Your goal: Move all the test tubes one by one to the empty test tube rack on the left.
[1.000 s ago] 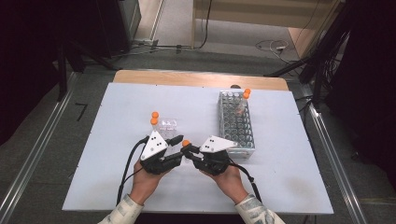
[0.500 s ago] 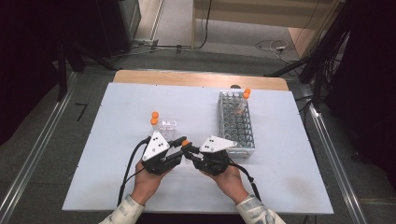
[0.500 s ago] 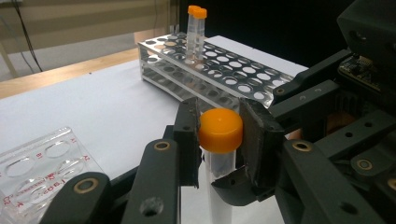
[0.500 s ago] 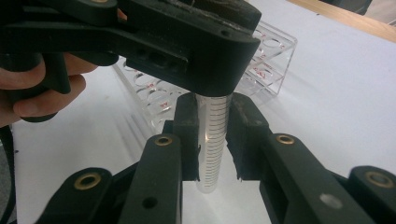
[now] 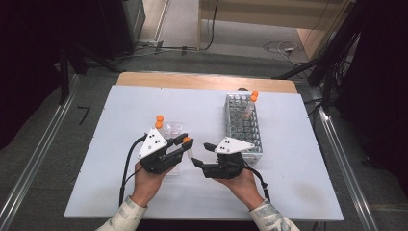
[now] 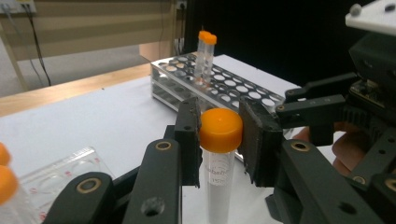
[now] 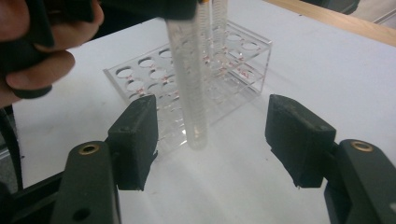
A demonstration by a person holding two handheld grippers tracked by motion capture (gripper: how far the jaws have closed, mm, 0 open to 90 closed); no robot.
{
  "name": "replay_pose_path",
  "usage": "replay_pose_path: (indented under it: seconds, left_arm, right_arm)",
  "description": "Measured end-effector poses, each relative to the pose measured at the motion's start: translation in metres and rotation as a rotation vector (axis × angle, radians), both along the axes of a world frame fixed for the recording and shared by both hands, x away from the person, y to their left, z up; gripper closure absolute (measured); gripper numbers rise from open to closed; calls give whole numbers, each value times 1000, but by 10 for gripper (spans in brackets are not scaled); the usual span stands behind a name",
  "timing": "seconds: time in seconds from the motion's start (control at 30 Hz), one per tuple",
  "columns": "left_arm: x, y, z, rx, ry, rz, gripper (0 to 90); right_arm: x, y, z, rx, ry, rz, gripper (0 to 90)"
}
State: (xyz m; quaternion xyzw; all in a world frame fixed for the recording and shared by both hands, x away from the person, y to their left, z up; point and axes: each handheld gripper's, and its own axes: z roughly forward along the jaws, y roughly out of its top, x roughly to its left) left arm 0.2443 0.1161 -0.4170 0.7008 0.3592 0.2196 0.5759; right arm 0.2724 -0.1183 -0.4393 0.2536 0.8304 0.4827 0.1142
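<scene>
At lower centre, my left gripper clamps the orange-capped tube; right gripper, jaws just opened and empty, should back straight off, clear of the tube.

I see one clear plastic tube with an orange screw cap, standing upright and lifted off the desk, nearer the desk's front edge than its back. My left hand-held gripper pinches it at the cap, and faint printing shows on its wall below.
</scene>
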Motion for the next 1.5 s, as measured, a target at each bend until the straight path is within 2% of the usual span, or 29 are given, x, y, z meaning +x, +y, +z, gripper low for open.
replay_pose_path:
  seconds: [0.33, 0.57, 0.73, 0.9, 1.07, 1.2, 1.5]
  left_arm:
    - [1, 30, 19, -8, -29, 92, 703]
    - [5, 50, 20, -9, -41, 174, 703]
    - [9, 60, 19, 10, -48, 221, 703]
    - [13, 65, 16, 38, -49, 260, 703]
    - [16, 66, 13, 55, -53, 279, 703]
    - [18, 63, 8, 86, -45, 283, 702]
    - [20, 55, -17, 149, -13, 296, 700]
  right_arm:
    - [1, -6, 2, 12, 0, -25, 324]
    - [1, -8, 1, 9, 0, -30, 324]
    - [2, -9, 0, 12, -2, -34, 324]
    - [1, -9, 0, 12, 2, -36, 325]
    - [1, -10, 1, 15, -1, -35, 326]
    - [1, -11, 1, 16, -1, -35, 327]
    - [0, -11, 0, 15, -2, -34, 327]
